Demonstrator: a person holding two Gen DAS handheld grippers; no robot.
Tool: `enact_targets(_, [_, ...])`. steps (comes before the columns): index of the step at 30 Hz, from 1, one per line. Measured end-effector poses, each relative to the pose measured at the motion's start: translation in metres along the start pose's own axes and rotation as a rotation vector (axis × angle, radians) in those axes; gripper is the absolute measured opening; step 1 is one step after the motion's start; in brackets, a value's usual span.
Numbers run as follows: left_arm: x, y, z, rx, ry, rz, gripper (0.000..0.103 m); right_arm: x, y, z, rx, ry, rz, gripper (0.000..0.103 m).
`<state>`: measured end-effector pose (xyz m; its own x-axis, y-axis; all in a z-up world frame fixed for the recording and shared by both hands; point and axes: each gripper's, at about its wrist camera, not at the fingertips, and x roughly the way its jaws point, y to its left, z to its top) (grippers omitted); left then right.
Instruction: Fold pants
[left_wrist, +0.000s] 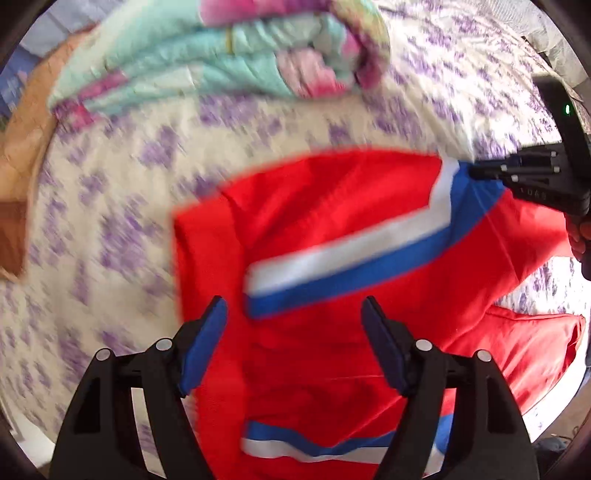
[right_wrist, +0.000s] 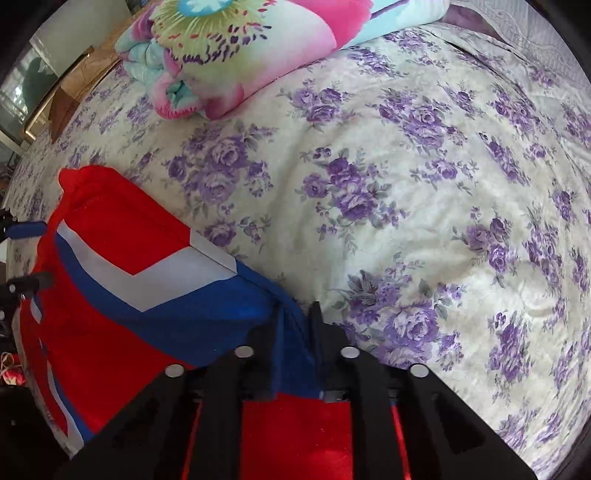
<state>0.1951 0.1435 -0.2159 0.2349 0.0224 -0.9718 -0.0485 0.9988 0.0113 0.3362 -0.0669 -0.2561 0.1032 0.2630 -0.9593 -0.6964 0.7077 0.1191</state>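
Two tongs work the red pants (left_wrist: 332, 221) on the bed (right_wrist: 406, 184): our left tongs (left_wrist: 295, 343) hover open above them, our right tongs (right_wrist: 295, 332) pinch their blue-striped edge; beyond the pants lies a folded floral blanket (right_wrist: 240, 55).

Pants (left_wrist: 332, 229): red with white and blue chevron stripes, partly folded, lying on the floral bedspread (right_wrist: 406, 184), near the rolled quilt (right_wrist: 236, 66).
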Motion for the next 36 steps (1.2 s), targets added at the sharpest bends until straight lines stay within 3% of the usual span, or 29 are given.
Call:
enact_targets(4, [-0.02, 0.026, 0.039, 0.098, -0.043, 0.067, 0.079, -0.01, 0.01, -0.005, 0.034, -0.021, -0.019, 0.008])
enact_targets(6, [-0.019, 0.035, 0.065, 0.181, -0.042, 0.05, 0.083, -0.018, 0.018, -0.012, 0.037, -0.037, -0.016, 0.008])
enact_targets(7, [-0.017, 0.043, 0.083, 0.212, -0.029, 0.023, 0.083, -0.023, 0.02, -0.014, 0.038, -0.044, -0.015, 0.007])
enact_targets(11, [0.012, 0.045, 0.102, 0.313, 0.105, -0.158, 0.083, -0.035, 0.022, -0.017, 0.046, -0.064, -0.007, 0.007])
enact_targets(15, [0.037, 0.031, 0.103, 0.401, 0.156, -0.218, 0.081, -0.048, 0.025, -0.02, 0.046, -0.077, -0.013, 0.008])
enact_targets(16, [0.043, 0.029, 0.102, 0.41, 0.174, -0.235, 0.078, -0.048, 0.025, -0.021, 0.048, -0.077, -0.016, 0.008])
enact_targets(18, [0.059, 0.023, 0.095, 0.415, 0.235, -0.272, 0.035, -0.049, 0.027, -0.02, 0.051, -0.075, -0.023, 0.008])
enact_targets(21, [0.059, 0.013, 0.085, 0.471, 0.202, -0.238, 0.019, -0.041, 0.026, -0.018, 0.045, -0.069, -0.034, 0.008])
enact_targets(26, [0.04, 0.01, 0.068, 0.493, 0.118, -0.181, 0.017, -0.034, 0.022, -0.015, 0.026, -0.035, -0.008, 0.015])
enact_targets(29, [0.028, 0.013, 0.06, 0.478, 0.083, -0.171, 0.017, -0.032, 0.022, -0.011, -0.04, -0.035, 0.033, 0.052])
enact_targets(32, [0.015, 0.014, 0.054, 0.485, 0.053, -0.168, 0.017, -0.023, 0.024, 0.0, -0.132, -0.002, 0.046, 0.053])
enact_targets(36, [-0.004, 0.022, 0.044, 0.491, 0.027, -0.183, 0.017, 0.001, 0.021, 0.009, -0.212, 0.124, 0.027, 0.053])
